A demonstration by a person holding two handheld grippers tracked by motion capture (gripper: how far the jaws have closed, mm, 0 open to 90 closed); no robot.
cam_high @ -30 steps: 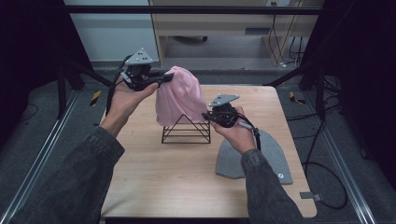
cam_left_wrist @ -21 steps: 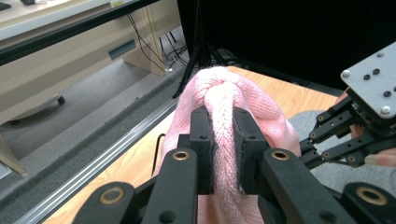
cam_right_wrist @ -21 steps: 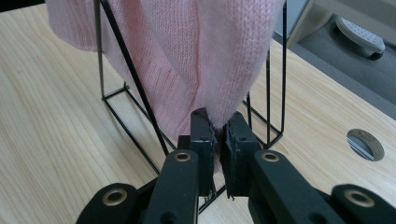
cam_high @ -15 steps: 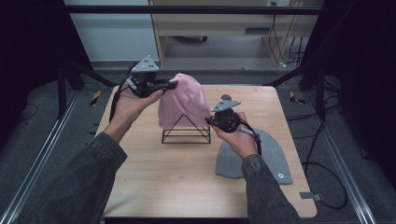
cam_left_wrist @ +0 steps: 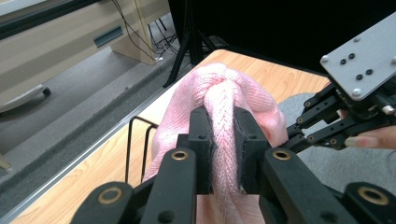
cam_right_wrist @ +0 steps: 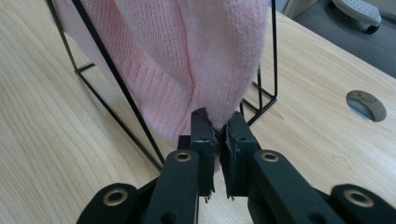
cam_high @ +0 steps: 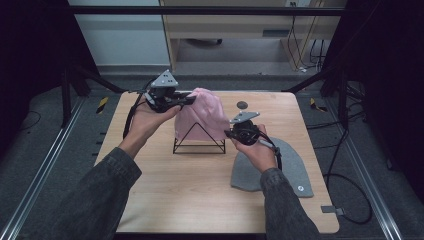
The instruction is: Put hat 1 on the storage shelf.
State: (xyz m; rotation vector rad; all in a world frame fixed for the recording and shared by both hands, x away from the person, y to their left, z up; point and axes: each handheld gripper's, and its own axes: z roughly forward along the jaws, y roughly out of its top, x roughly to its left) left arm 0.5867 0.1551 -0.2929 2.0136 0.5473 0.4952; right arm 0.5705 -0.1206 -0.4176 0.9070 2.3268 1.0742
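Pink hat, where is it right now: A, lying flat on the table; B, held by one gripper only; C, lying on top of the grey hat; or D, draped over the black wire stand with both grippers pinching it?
D: the pink hat hangs over the wire stand, the left gripper clamping its top and the right gripper its lower edge.

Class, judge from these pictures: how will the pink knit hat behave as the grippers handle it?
The pink knit hat is probably floppy: it bunches between the left gripper jaws. Likely light: the right gripper holds just its edge. The thin wire stand might tip if tugged.
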